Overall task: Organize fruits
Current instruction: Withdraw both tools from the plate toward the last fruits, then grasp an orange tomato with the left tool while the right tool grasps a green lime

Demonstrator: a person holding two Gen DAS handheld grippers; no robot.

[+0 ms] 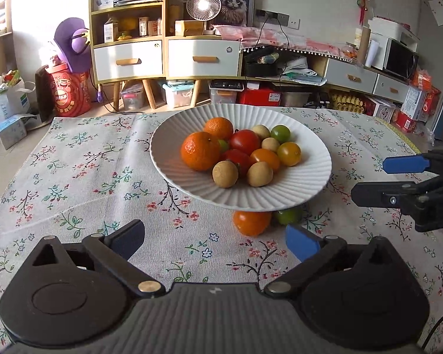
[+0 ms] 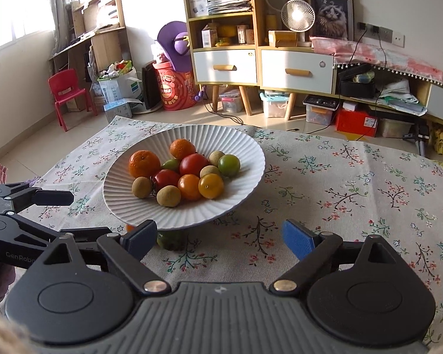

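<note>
A white ribbed plate on the floral tablecloth holds two mandarins, red, orange, yellow and green tomatoes, and several tan longans. An orange tomato and a green one lie on the cloth under the plate's near rim; the green one also shows in the right wrist view. My left gripper is open and empty just in front of them. My right gripper is open and empty, to the right of the left one, near the plate's front edge.
The floral tablecloth covers the table. Beyond its far edge stand wooden cabinets with white drawers, a small fan, storage boxes, and a red child's chair on the floor.
</note>
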